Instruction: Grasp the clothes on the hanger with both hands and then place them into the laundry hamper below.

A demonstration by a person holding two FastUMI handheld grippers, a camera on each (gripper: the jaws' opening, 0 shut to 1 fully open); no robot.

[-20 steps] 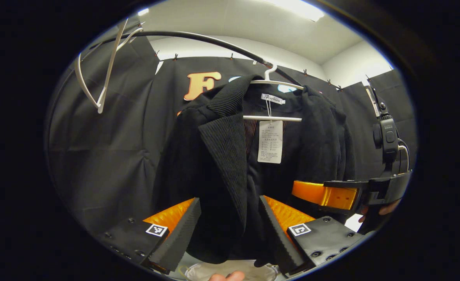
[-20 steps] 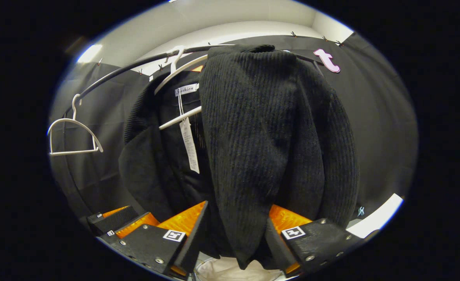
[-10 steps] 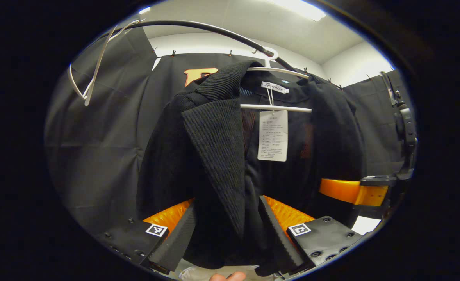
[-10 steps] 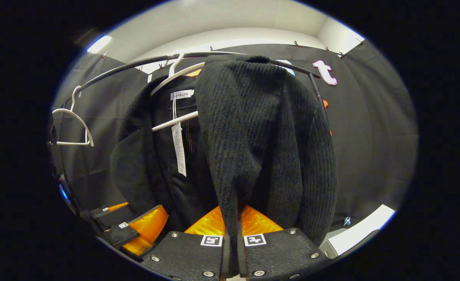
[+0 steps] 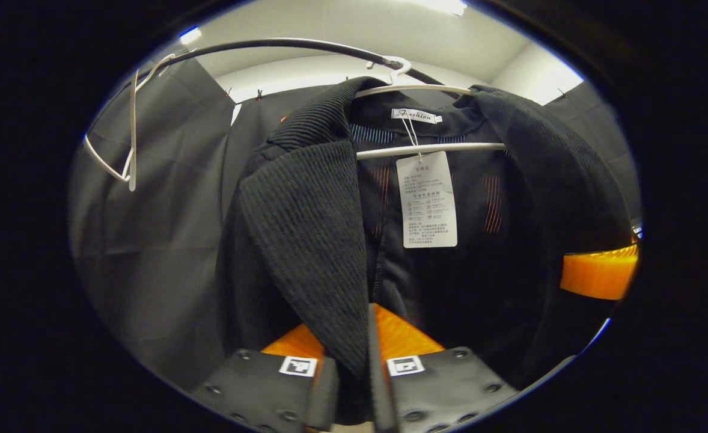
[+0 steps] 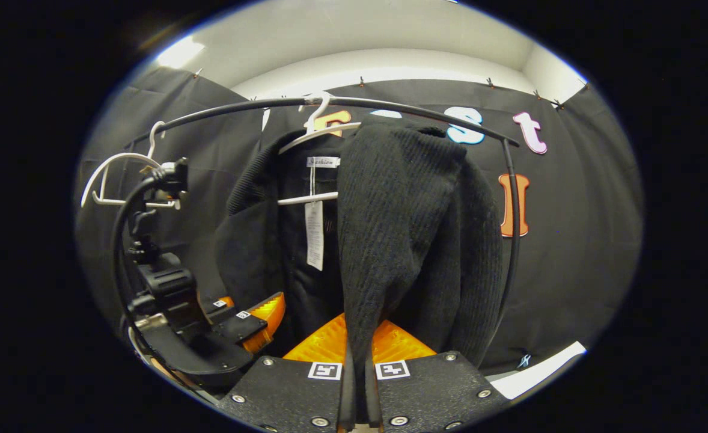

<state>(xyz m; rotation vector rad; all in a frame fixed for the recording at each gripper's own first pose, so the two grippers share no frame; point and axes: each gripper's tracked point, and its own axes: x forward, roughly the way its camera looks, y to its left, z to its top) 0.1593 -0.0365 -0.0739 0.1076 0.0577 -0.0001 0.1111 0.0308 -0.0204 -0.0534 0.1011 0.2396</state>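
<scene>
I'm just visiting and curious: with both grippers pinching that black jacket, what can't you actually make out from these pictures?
- Laundry hamper: below both views' lower edges.
- Print on the hang tag: too small in both views.
- Jacket hem: cut off behind the right gripper and, in the left gripper view, the left gripper.
- White hanger: its ends sit inside the jacket's shoulders.

Tag (image 5: 426, 201) print perhaps too small

Black ribbed jacket (image 5: 306, 222) (tagged) hangs on white hanger (image 5: 429, 148).
</scene>
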